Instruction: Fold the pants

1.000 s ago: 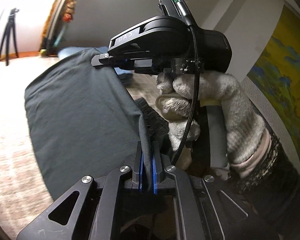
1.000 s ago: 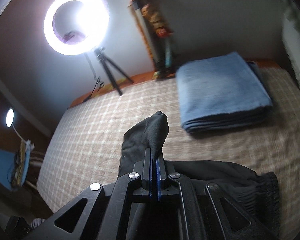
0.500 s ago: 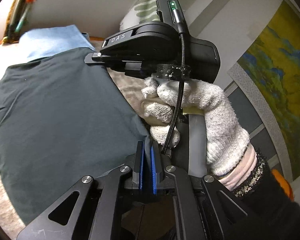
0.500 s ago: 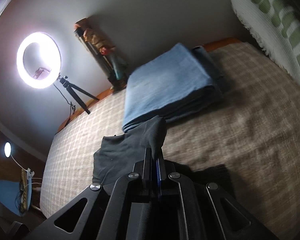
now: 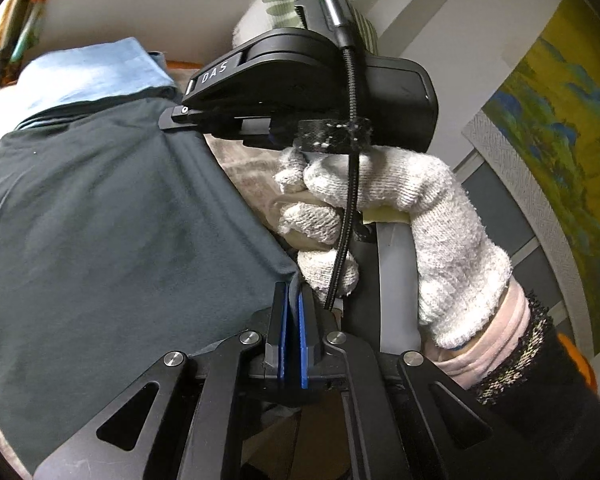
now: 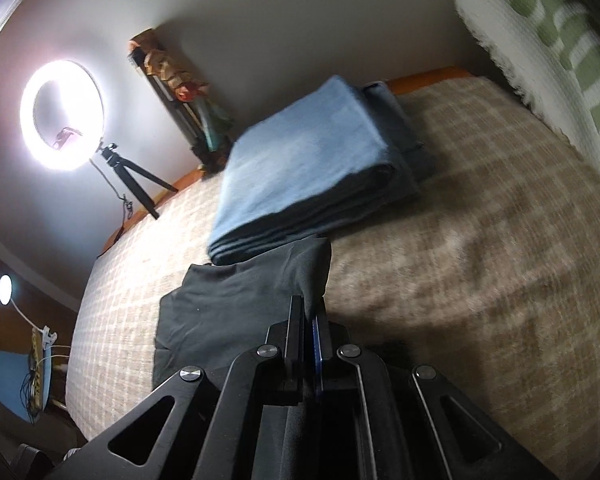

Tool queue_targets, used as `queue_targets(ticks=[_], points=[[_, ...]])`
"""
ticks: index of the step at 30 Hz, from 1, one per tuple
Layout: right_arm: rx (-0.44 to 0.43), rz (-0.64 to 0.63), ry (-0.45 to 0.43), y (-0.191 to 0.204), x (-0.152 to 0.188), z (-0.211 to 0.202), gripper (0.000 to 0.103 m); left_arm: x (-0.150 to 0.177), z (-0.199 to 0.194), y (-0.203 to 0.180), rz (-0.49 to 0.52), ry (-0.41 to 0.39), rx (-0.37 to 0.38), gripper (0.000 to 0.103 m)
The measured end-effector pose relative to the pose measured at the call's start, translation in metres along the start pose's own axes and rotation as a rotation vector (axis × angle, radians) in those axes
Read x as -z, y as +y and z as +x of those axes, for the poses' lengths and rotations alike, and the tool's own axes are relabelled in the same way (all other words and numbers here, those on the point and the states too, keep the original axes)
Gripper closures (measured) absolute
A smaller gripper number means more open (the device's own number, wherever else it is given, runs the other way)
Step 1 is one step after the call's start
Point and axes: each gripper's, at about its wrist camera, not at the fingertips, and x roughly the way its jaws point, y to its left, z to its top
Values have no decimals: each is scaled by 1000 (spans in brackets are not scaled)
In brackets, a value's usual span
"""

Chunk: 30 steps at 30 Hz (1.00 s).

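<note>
Pants (image 5: 112, 220) hang stretched between my two grippers above the checked bed (image 6: 480, 240): the left gripper (image 5: 293, 300) is clamped on one corner, the right gripper (image 6: 310, 312) pinching the other, jaws closed on cloth. The held edge runs between them, the rest draping left toward the folded blue blanket (image 6: 312, 160).

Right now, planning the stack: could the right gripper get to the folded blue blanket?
Probably yes: the blue blanket lies just ahead over bare bed, but the right gripper is shut on the pants.
</note>
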Motion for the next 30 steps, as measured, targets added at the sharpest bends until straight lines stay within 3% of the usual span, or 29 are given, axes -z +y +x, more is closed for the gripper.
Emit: queue_targets(ticks=[7, 11, 12, 17, 18, 19, 20, 24, 26, 30], points=[[24, -23, -11, -6, 3, 1, 102, -2, 9, 6, -55, 29, 36, 101], [41, -47, -12, -2, 1, -1, 99, -3, 8, 12, -47, 32, 29, 96], [51, -43, -19, -3, -1, -5, 96, -3, 7, 12, -42, 34, 28, 94], [50, 16, -123, -16, -6, -50, 76, 0, 9, 6, -12, 61, 60, 56], [41, 19, -134, -17, -5, -57, 71, 0, 8, 4, -5, 63, 68, 54], [34, 13, -142, -18, -2, -64, 55, 1, 6, 0, 10, 66, 73, 52], [38, 0, -140, -17, 1, -68, 45, 1, 3, -3, 27, 70, 70, 49], [49, -72, -82, -9, 15, -63, 37, 5, -15, -8, 64, 60, 53, 45], [54, -87, -46, -8, 24, -53, 28, 7, -31, -1, 57, 51, 33, 45], [64, -122, 31, -8, 45, -33, 28, 9, -64, 19, 62, 17, -53, 45]])
